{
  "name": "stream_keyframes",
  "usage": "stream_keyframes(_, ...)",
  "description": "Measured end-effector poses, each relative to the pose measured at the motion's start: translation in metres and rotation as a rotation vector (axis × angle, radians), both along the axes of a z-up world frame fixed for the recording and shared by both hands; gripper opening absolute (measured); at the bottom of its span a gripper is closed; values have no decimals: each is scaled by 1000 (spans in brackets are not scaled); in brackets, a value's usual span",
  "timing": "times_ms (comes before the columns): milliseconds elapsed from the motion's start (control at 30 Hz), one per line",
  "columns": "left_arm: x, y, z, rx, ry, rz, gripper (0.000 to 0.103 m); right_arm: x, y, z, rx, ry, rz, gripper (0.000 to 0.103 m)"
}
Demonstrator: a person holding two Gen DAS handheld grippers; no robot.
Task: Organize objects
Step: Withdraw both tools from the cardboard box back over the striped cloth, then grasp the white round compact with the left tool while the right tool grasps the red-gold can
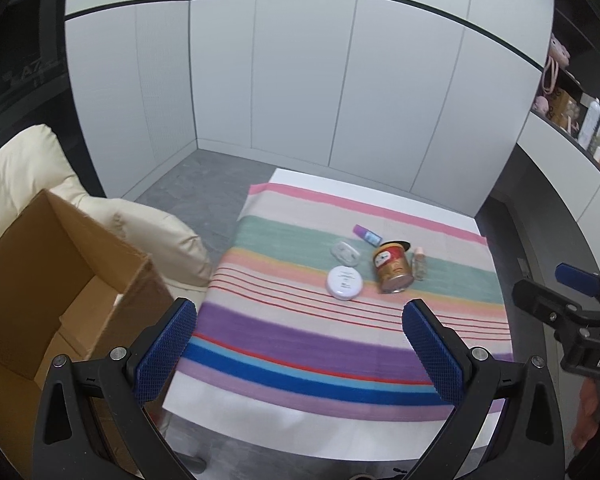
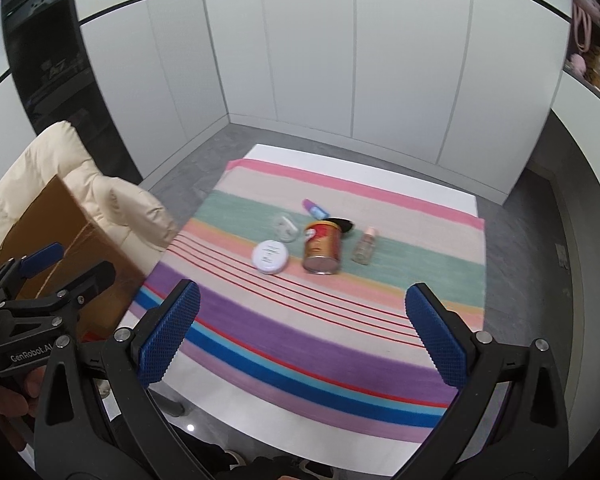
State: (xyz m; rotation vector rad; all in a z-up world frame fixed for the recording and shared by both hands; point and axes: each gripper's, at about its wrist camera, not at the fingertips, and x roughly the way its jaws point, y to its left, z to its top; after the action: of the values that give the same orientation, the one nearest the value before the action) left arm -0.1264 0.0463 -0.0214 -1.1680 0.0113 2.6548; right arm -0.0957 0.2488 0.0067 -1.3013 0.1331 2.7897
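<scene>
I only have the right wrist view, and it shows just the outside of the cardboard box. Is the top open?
Observer: Yes. The left wrist view looks down into the box; its top is open, with the flaps up.
Operator: Anything inside?
Observer: The part of the floor that shows is bare cardboard. The near wall hides the rest.
Operator: Is the left gripper ready to pick?
Observer: The left gripper has its fingers wide apart with nothing between them. It points at the table, and the box is off to its left.
</scene>
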Motion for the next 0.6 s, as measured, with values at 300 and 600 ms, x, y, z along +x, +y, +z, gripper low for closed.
stream_keyframes(300, -7, 40, -17, -29, -24, -74, 103, 11, 47, -14, 26, -41, -90, 103)
stream_keyframes(600, -38, 54, -63, -48, -115, -48, 103, -1, 63, -51, 27, -90, -76, 103)
